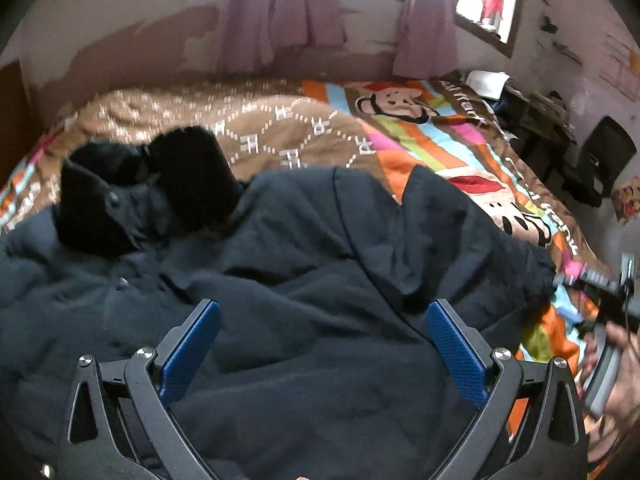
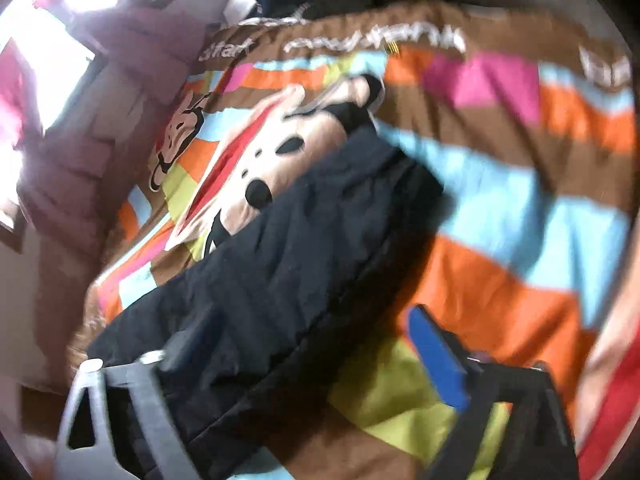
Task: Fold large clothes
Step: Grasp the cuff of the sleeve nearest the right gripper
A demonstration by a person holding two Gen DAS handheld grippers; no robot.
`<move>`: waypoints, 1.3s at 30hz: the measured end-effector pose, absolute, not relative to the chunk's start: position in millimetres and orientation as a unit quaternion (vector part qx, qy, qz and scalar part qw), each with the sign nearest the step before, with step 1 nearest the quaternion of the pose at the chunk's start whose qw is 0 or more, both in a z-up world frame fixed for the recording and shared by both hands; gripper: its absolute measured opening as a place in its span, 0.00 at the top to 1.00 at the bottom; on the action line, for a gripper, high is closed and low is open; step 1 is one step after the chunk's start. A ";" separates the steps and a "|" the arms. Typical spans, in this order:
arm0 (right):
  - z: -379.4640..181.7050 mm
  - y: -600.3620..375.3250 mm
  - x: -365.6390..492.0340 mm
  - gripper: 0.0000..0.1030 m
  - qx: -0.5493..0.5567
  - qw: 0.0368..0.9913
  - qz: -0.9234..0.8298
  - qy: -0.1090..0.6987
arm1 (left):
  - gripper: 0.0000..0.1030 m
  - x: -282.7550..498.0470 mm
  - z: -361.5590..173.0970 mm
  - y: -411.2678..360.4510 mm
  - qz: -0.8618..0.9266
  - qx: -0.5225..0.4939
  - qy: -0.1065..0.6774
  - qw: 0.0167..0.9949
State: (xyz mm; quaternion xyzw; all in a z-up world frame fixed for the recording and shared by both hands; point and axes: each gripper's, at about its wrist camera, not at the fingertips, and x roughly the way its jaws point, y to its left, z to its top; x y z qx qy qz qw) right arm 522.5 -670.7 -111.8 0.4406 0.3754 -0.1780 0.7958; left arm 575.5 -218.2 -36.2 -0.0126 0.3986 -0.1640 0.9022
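A large dark navy padded coat [image 1: 304, 272] lies spread on the bed, its black fur-trimmed hood [image 1: 152, 188] at the upper left. My left gripper [image 1: 324, 316] is open above the coat's middle and holds nothing. One sleeve [image 1: 480, 256] reaches right toward my right gripper [image 1: 600, 280], seen at the frame's right edge. In the blurred right wrist view the sleeve [image 2: 288, 264] runs diagonally across the colourful cover. My right gripper [image 2: 308, 340] is open over the sleeve, its blue pad [image 2: 436, 360] off the cloth.
The bed has a striped cartoon-monkey cover [image 1: 440, 144] and a brown patterned quilt [image 1: 248, 120] behind the coat. Pink curtains [image 1: 280, 12] hang at the window on the far wall. A dark desk [image 1: 540, 120] and a chair [image 1: 600, 160] stand to the right.
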 end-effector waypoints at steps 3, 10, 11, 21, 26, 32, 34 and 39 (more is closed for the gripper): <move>-133.1 -672.0 518.2 0.55 0.491 0.767 -0.169 0.376 | 0.02 587.0 -50.7 -217.5 -0.171 -0.049 0.416 0.892; -156.4 -669.9 524.8 0.55 0.554 0.732 -0.126 0.375 | 0.02 601.6 -85.3 -229.0 -0.170 -0.041 0.461 0.870; -156.8 -669.9 525.4 0.54 0.558 0.731 -0.124 0.372 | 0.02 600.8 -89.8 -232.9 -0.165 -0.031 0.461 0.871; -128.5 -663.3 526.2 0.94 0.534 0.773 -0.113 0.323 | 0.02 587.1 -95.7 -219.4 -0.164 -0.045 0.445 0.879; -51.9 -640.8 546.7 0.94 0.425 0.843 -0.106 0.313 | 0.02 586.0 -42.8 -193.8 -0.142 0.010 0.412 0.900; 58.2 -561.7 570.5 0.94 0.237 0.937 -0.044 0.253 | 0.02 575.2 16.8 -110.3 -0.120 -0.067 0.393 0.909; 79.4 -527.4 569.9 0.95 0.187 0.953 -0.021 0.237 | 0.02 564.9 27.9 -75.7 -0.102 -0.090 0.390 0.911; 94.7 -395.3 560.9 0.95 0.000 0.966 0.066 0.250 | 0.02 542.0 26.2 -5.1 -0.045 -0.134 0.408 0.902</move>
